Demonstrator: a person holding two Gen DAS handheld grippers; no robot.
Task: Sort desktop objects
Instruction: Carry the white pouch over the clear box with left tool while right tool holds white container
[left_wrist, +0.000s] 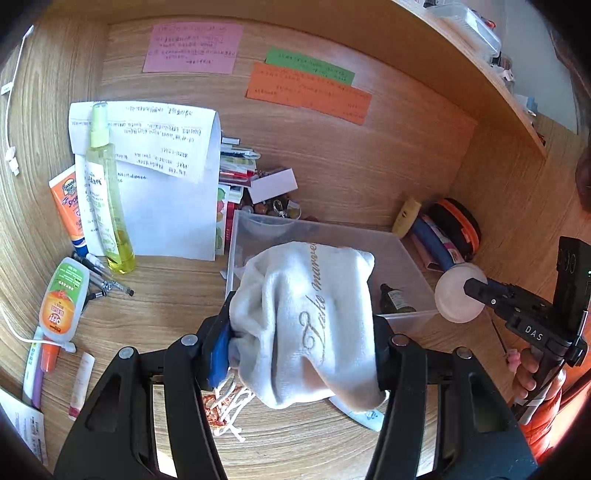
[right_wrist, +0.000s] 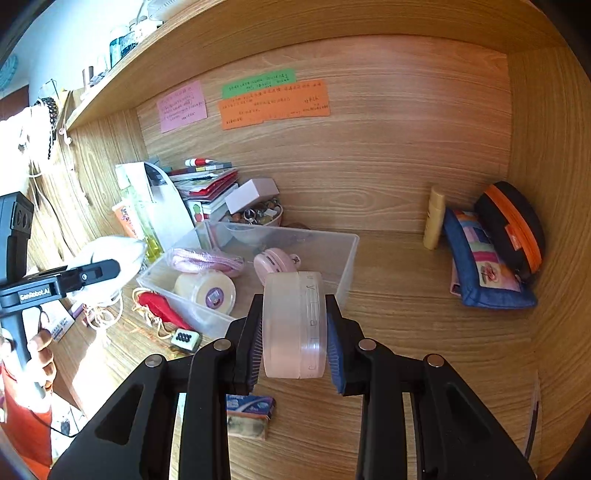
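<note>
My left gripper (left_wrist: 301, 345) is shut on a white cloth pouch (left_wrist: 314, 325) with gold script, held above the desk in front of the clear plastic bin (left_wrist: 406, 254). Its drawstrings (left_wrist: 231, 410) hang below. From the right wrist view the same pouch (right_wrist: 110, 254) shows at the left, just left of the bin (right_wrist: 347, 258). My right gripper (right_wrist: 294, 345) is shut on a round frosted pink jar (right_wrist: 295, 325), lifted near the bin's front right corner. That jar (left_wrist: 458, 291) also appears at the right of the left wrist view. The bin holds a pink pouch (right_wrist: 205, 258), a cream round tub (right_wrist: 205, 290) and a pink round case (right_wrist: 275, 262).
Sunscreen tube (left_wrist: 68, 206), yellow spray bottle (left_wrist: 109, 192), an orange-capped bottle (left_wrist: 61, 306) and pens (left_wrist: 99, 277) lie left. Papers (left_wrist: 166, 192), books (right_wrist: 207, 181) and a bowl of trinkets (right_wrist: 258, 216) stand behind the bin. Pouches (right_wrist: 487, 258) lean at the right wall. A red charm (right_wrist: 162, 306) and small box (right_wrist: 249, 417) lie in front.
</note>
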